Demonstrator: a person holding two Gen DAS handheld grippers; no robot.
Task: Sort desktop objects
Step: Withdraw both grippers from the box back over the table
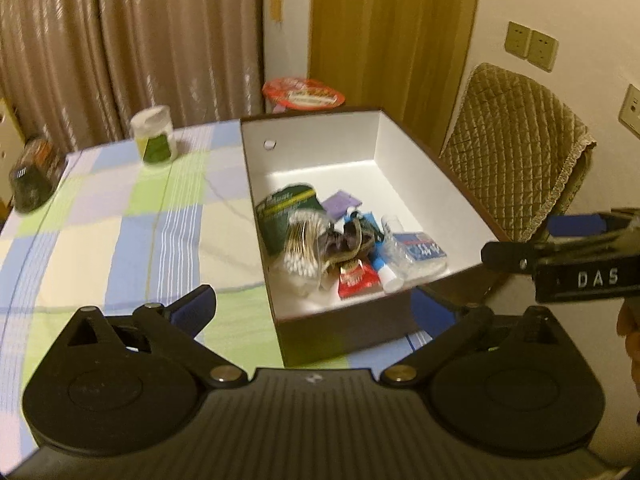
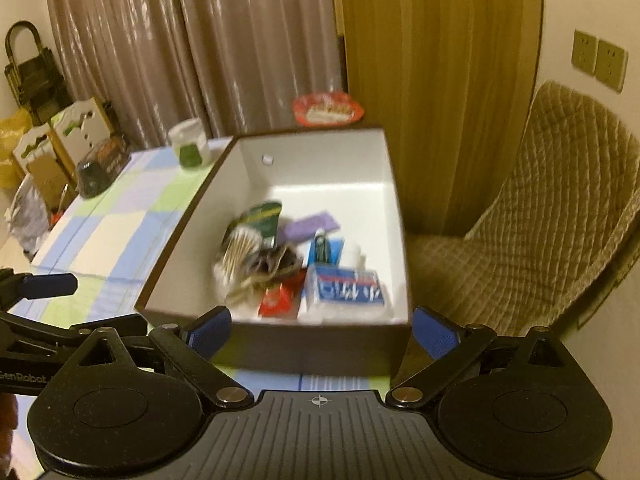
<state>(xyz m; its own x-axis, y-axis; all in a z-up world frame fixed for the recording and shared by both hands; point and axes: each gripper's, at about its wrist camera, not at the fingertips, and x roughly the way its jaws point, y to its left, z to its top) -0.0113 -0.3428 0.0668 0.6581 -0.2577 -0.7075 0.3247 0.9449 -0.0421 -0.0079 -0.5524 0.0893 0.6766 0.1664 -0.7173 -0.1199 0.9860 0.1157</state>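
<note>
Blur smears most of the heap inside the box (image 1: 416, 184), so only some pieces can be told: a bundle of cotton swabs (image 1: 300, 248), a green packet (image 1: 280, 208), a purple card (image 1: 340, 204), a red sachet (image 1: 356, 280) and a blue-and-white pack (image 1: 420, 248), all crowded at the near end of its white floor. The dark crumpled thing among them is not clear enough to name. Box and heap sit at the right of the table (image 1: 100, 240), on its checked cloth. At the far left, a white-and-green tub (image 1: 154, 138) and a dark packet (image 1: 34, 176) stand well apart from the box.

The left gripper (image 1: 316, 308) hangs low before the box's near left corner, fingers (image 1: 196, 308) spread wide with nothing between them. The right gripper (image 2: 320, 332) faces the near wall, fingers (image 2: 208, 332) equally wide and empty, and is cut off at the right edge in the left wrist view. A quilted chair (image 2: 540, 220) stands to the right.
</note>
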